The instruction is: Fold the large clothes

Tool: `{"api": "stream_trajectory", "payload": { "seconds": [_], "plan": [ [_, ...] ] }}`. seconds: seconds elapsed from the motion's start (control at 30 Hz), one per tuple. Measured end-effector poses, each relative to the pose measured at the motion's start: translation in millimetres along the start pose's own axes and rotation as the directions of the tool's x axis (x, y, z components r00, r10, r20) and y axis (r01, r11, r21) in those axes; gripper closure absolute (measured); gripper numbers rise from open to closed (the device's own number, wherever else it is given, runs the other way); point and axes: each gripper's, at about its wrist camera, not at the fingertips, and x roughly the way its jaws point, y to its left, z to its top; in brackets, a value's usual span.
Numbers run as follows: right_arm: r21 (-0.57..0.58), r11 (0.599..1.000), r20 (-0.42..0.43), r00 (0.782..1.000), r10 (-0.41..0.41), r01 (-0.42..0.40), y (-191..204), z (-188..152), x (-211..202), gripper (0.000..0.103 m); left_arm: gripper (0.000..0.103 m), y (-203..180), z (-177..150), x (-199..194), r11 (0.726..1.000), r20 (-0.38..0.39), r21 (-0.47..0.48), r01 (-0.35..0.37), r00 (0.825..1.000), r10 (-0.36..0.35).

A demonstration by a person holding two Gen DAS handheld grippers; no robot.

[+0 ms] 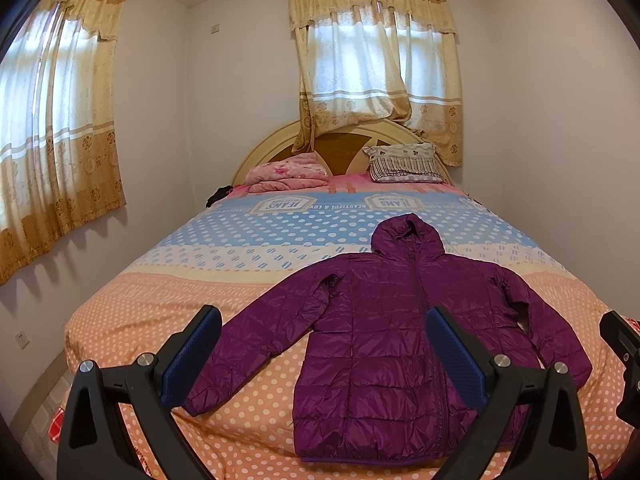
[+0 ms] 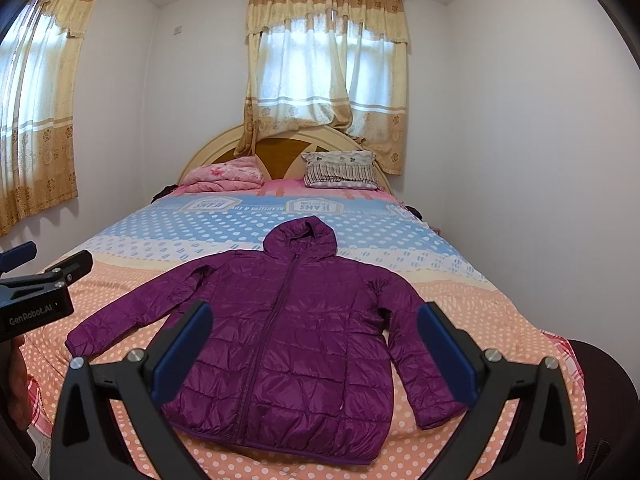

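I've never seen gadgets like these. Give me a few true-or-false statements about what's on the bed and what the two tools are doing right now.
1. The purple jacket lies spread flat on the bed, sleeves out. True.
2. The left gripper is clamped on a sleeve. False: its jaws are wide open and hold nothing.
3. The jacket's hood points toward the headboard. True.
4. The right gripper grips the hem. False: its jaws are open above the jacket.
5. The jacket is folded in half. False: it is unfolded, zipper closed.
6. A striped pillow sits near the headboard. True.
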Motion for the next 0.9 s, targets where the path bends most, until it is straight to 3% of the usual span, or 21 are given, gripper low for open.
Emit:
{"api": "stream_trajectory", "payload": {
  "seconds": [0.9],
  "plan": [
    [0.001,1.000,-0.008,1.000,0.006,-0.006,4.4,-3.7,2.1,0.000,0.001,2.8,-0.2,2.1,1.000,-0.002,-0.003,0.001,1.000,-0.001]
  ]
}}
